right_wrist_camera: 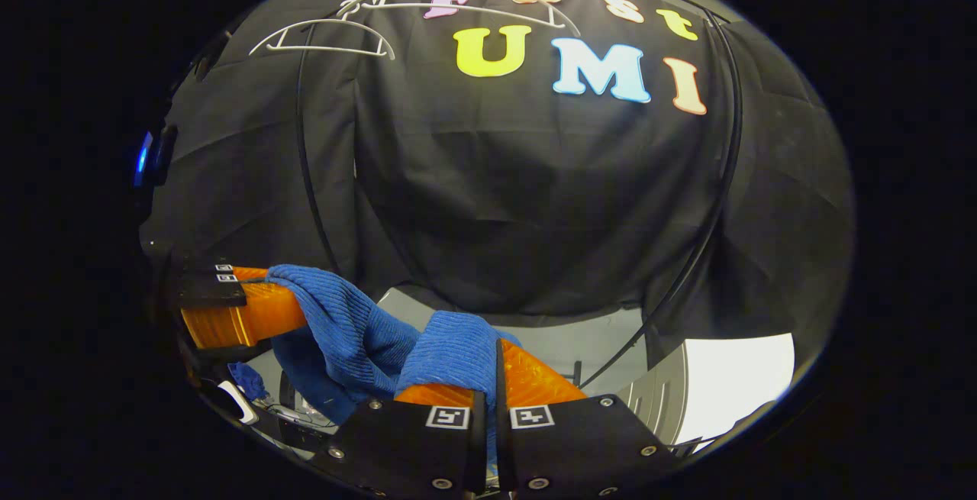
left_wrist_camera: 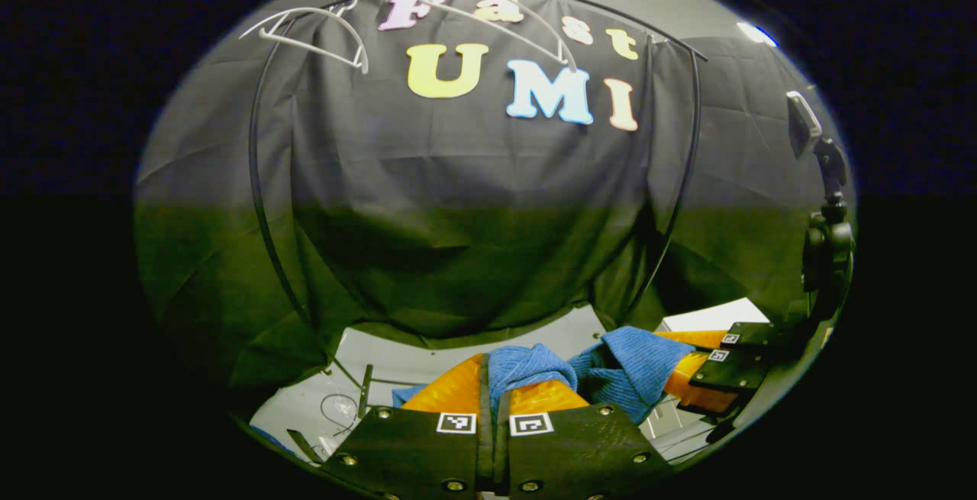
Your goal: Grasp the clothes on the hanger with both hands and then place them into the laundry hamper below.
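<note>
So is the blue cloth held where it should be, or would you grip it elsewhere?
Keep these grips. The blue cloth is pinched at two bunched folds, left gripper and right gripper each closing from above, with the cloth sagging between them, so it hangs evenly.

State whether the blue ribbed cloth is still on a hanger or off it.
Off. The blue ribbed cloth hangs bunched between both closed grippers, while the white hangers on the rail above are bare.

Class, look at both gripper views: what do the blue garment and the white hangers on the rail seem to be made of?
Blue garment: soft ribbed knit, matte; fine parallel ridges and limp folds show. White hangers: probably smooth plastic; thin, evenly curved arms, though coated wire is possible.
</note>
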Demonstrator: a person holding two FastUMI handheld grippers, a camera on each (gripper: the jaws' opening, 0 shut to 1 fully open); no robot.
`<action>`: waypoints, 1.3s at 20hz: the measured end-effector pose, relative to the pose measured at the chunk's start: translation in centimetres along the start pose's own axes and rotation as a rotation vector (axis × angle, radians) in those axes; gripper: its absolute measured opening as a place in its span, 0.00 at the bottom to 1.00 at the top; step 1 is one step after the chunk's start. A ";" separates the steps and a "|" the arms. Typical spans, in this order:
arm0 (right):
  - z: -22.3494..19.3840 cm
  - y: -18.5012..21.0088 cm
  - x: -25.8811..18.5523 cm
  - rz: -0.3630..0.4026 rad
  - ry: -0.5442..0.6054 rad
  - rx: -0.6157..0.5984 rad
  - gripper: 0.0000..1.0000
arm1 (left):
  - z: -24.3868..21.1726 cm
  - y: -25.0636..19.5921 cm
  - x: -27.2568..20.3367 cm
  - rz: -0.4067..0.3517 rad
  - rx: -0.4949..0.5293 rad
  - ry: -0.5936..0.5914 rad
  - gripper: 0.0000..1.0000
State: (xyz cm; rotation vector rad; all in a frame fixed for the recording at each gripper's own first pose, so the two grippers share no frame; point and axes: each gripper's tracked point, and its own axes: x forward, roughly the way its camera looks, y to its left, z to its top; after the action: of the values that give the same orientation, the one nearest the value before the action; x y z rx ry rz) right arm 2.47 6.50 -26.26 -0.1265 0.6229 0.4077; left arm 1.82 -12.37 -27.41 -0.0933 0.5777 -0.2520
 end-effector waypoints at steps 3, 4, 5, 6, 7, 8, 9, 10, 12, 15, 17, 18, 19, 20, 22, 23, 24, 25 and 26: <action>-2.6 -0.2 0.5 -0.011 0.062 0.018 0.06 | -3.3 0.5 1.1 0.013 0.001 0.083 0.05; -3.4 -0.3 0.6 -0.017 0.086 0.023 0.05 | -4.3 0.6 1.6 0.020 0.004 0.107 0.01; -4.3 -0.2 0.7 -0.020 0.112 0.026 0.05 | -5.0 0.7 2.1 0.030 0.006 0.134 0.01; -5.1 -0.2 0.8 -0.024 0.136 0.025 0.05 | -5.7 0.7 2.5 0.039 0.006 0.161 0.01; -6.0 -0.3 1.0 -0.025 0.158 0.023 0.05 | -6.3 1.0 2.8 0.049 0.004 0.190 0.01; -6.7 -0.4 1.0 -0.030 0.180 0.019 0.07 | -7.3 1.1 2.8 0.055 0.002 0.220 0.01; -7.4 -0.6 1.0 -0.038 0.199 0.014 0.08 | -8.0 1.3 3.0 0.057 0.002 0.250 0.02; -7.9 -0.8 0.9 -0.044 0.212 0.015 0.11 | -8.9 1.5 3.0 0.060 0.007 0.282 0.02; -8.8 -0.7 0.7 -0.038 0.233 0.025 0.13 | -10.7 1.5 2.7 0.058 0.025 0.330 0.03; -9.3 -0.2 0.3 -0.027 0.236 0.031 0.27 | -11.9 1.6 2.0 0.056 0.059 0.331 0.36; -9.4 -0.1 0.0 -0.023 0.232 0.028 0.53 | -11.2 2.1 1.9 0.064 0.069 0.301 0.87; -9.3 0.0 -0.2 -0.023 0.226 0.030 0.71 | -10.7 2.2 1.7 0.070 0.072 0.289 0.83; -9.3 -0.1 -0.4 -0.026 0.224 0.034 0.78 | -10.0 2.5 1.5 0.077 0.075 0.276 0.83; -9.3 -0.2 -0.6 -0.031 0.220 0.039 0.87 | -9.2 2.7 1.0 0.083 0.079 0.259 0.83; -9.1 -0.2 -1.3 -0.040 0.207 0.049 0.93 | -7.7 3.1 0.4 0.087 0.084 0.218 0.83; -8.6 -0.2 -1.5 -0.047 0.192 0.055 0.94 | -7.0 3.4 0.1 0.090 0.086 0.199 0.83; -7.9 -0.3 -2.0 -0.052 0.173 0.056 0.94 | -6.3 3.6 -0.4 0.093 0.088 0.179 0.84; -7.1 -0.4 -2.5 -0.062 0.153 0.054 0.94 | -5.5 3.9 -0.8 0.094 0.083 0.157 0.83; -6.1 -0.7 -3.0 -0.070 0.128 0.050 0.94 | -4.7 4.0 -1.5 0.094 0.075 0.134 0.84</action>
State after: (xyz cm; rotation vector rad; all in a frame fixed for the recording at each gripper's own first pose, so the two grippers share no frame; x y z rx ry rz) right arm -2.78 3.41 -29.42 -0.1271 0.7516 0.3178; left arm -1.15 -8.21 -31.21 0.0234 0.7028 -0.1887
